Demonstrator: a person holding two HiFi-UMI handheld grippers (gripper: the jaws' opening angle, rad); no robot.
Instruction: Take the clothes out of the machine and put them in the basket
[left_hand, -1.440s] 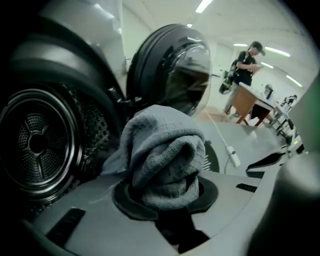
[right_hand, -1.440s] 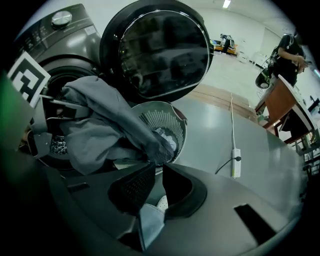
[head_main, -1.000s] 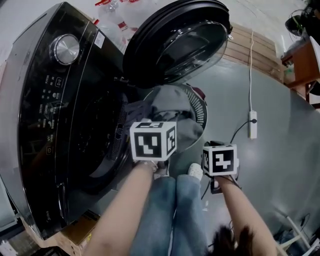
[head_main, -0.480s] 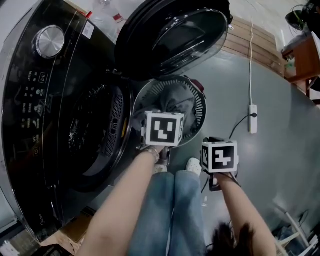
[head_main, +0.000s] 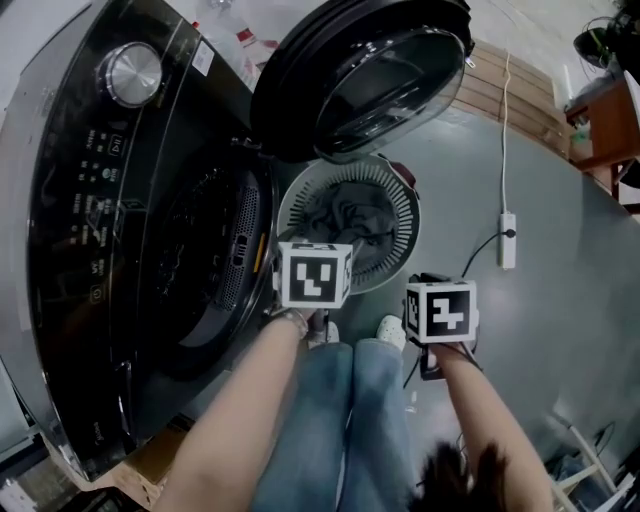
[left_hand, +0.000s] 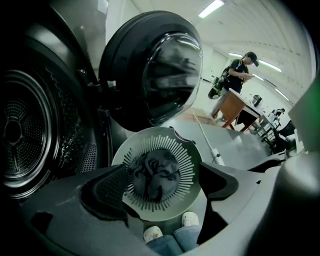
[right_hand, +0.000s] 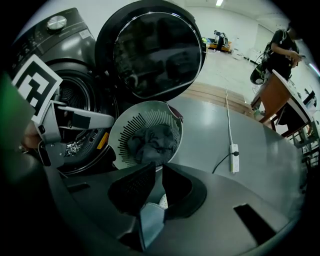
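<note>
Left claw (left_hand: 167, 182) spread wide, just opened, nothing between its jaws; right claw (right_hand: 157, 186) closed, empty. We note grey clothes (head_main: 348, 214) lying in the basket (head_main: 402, 228) on the floor (head_main: 545, 330) beside the open machine (head_main: 120, 220).

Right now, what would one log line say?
left tongs: just opening, empty | right tongs: shut | clothes: in basket | machine door: open

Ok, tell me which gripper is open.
The left gripper: its jaws have just been opening and stand wide apart, empty, over the basket. The right gripper's jaws are shut together.
</note>
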